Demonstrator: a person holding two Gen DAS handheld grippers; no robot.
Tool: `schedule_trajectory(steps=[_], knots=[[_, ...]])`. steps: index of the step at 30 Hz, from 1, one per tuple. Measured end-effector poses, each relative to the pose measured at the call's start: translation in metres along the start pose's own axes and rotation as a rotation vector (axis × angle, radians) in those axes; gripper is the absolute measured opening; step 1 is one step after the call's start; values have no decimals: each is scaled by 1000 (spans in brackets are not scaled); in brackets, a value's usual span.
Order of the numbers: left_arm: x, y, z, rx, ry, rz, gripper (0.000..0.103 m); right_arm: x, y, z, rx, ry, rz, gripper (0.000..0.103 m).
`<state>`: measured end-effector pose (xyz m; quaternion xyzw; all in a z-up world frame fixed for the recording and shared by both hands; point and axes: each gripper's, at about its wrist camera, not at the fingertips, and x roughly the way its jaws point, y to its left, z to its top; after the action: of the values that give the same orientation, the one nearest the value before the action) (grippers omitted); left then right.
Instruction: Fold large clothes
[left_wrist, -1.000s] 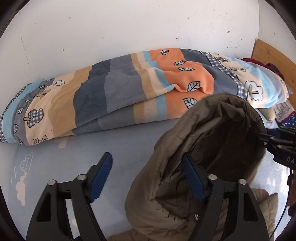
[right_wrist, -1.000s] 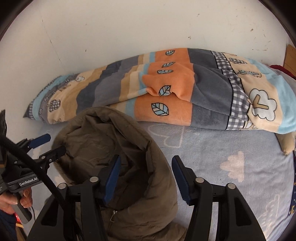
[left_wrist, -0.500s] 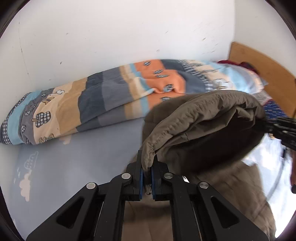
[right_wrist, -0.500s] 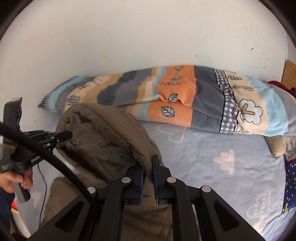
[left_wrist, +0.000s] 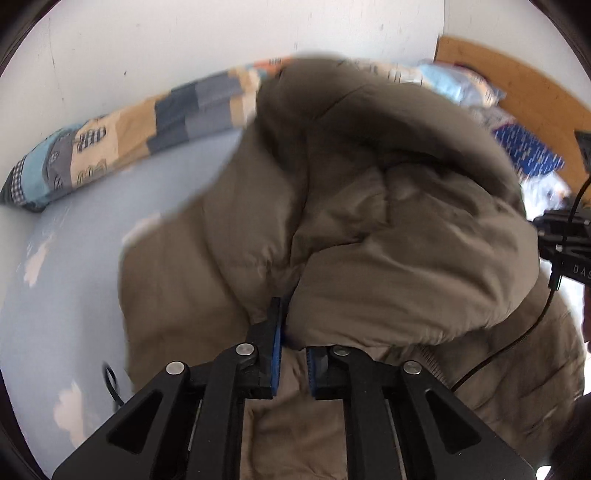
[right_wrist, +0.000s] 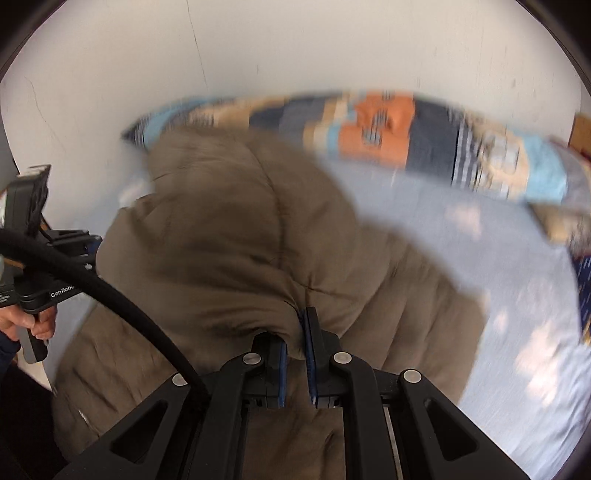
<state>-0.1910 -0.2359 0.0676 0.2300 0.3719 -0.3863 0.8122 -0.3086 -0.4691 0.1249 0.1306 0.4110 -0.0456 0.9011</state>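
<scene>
I had the left gripper (left_wrist: 291, 345) and right gripper (right_wrist: 295, 345) both pinching the puffy brown coat (left_wrist: 369, 229) at its hood rim; it looked soft, bulky, fairly light, best held by edges.

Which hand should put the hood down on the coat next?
Probably both together, left leading a little. The left tool and right tool are each shut on the hood rim, one per side, so neither can fold it alone.

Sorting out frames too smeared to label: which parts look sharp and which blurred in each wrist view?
Left wrist: left gripper sharp; olive jacket soft, patterned quilt slightly smeared. Right wrist: right gripper crisp; quilt and blue sheet heavily streaked.
</scene>
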Motion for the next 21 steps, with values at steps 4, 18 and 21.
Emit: schedule_trajectory(steps=[4,18,21], knots=[[-3,-7,-19,24,11,23,45,31,-1,-31,12,47,-49,10],[-111,13,33,25,-159,-80,55,-72,-18,-25,101,-25,79,20],[-103,7,88,2,-191,-67,57,-75,-15,5,133,-93,95,22]])
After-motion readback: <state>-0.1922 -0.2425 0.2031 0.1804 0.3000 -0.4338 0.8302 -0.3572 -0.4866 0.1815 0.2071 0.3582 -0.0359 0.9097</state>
